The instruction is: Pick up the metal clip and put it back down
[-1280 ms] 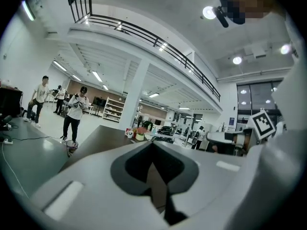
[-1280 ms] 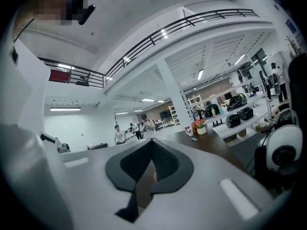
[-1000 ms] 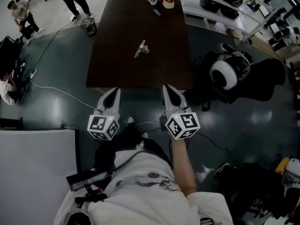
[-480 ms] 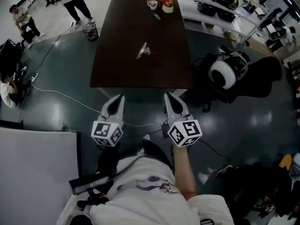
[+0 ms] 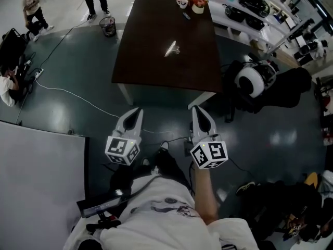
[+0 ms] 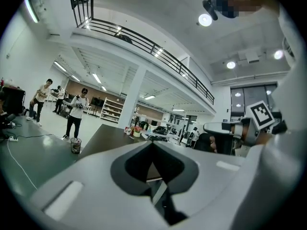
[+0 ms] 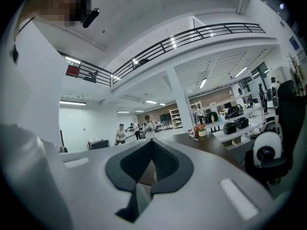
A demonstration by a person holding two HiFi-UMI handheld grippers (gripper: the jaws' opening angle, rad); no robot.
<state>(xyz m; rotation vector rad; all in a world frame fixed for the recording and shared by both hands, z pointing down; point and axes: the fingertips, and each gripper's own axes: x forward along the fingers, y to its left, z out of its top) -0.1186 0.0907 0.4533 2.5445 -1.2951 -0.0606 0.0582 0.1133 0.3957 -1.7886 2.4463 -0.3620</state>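
The metal clip [image 5: 172, 48] lies alone near the middle of the dark brown table [image 5: 151, 66], silver and thin. My left gripper [image 5: 137, 111] and right gripper [image 5: 197, 110] hang side by side over the floor, short of the table's near edge, both pointing at it. Each has its jaws shut with nothing between them. In the left gripper view and the right gripper view the shut jaws fill the lower half; the table top [image 6: 108, 134] shows past them, the clip too small to make out.
A mug and a small bowl [image 5: 197, 4] stand at the table's far end. A wire bin [image 5: 108, 26] sits on the floor at the far left corner. A black chair with a white helmet-like object [image 5: 250, 79] stands right of the table. Cables [image 5: 73, 99] cross the floor. People stand far left.
The table has slid farther away and to the right in the head view. Both grippers sit lower in the frame, farther back from the table's near edge. The jaws stayed shut.
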